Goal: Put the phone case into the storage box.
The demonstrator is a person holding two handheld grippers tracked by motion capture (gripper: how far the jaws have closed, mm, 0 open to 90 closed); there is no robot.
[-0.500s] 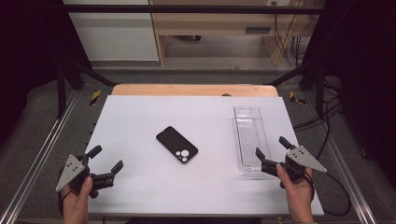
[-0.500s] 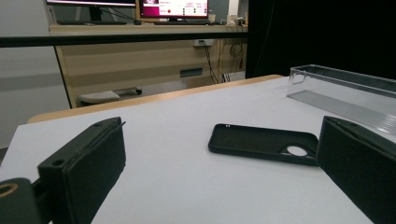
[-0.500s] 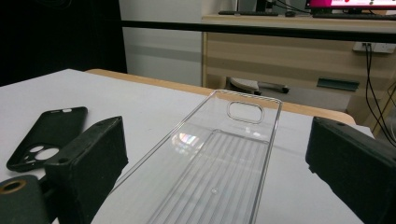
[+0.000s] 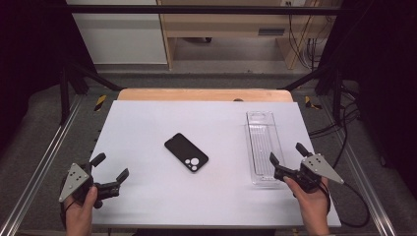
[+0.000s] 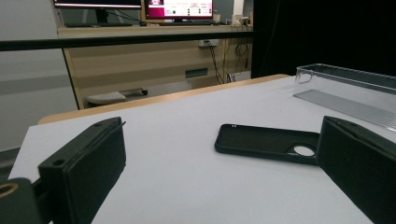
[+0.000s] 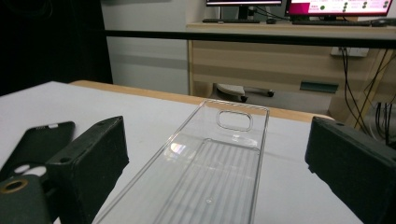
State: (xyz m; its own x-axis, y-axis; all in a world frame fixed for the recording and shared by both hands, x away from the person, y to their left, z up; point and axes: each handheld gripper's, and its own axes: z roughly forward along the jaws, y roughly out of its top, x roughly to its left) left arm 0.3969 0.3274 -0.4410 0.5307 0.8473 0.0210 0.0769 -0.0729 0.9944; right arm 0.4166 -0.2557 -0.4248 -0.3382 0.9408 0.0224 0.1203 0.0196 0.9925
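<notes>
Since the earlier frame nothing had moved. From above, the left gripper (image 4: 109, 168) rested at the near left of the table (image 4: 147, 123), fingers wide apart and empty; the right gripper (image 4: 288, 156) straddled the near end of the clear tray (image 4: 263, 147), fingers spread, gripping nothing. The case (image 4: 186, 152) lay mid-table.

In the left gripper view, the case (image 5: 266, 142) lay ahead between the fingers.

In the right gripper view, the tray (image 6: 219, 158) ran forward between open fingers.

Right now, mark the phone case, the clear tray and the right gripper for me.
black phone case (image 4: 186, 152), high view, middle of its back.
clear plastic tray (image 4: 264, 147), high view, ribbed floor.
right gripper (image 4: 287, 158), high view, midway between its open fingertips.
</notes>
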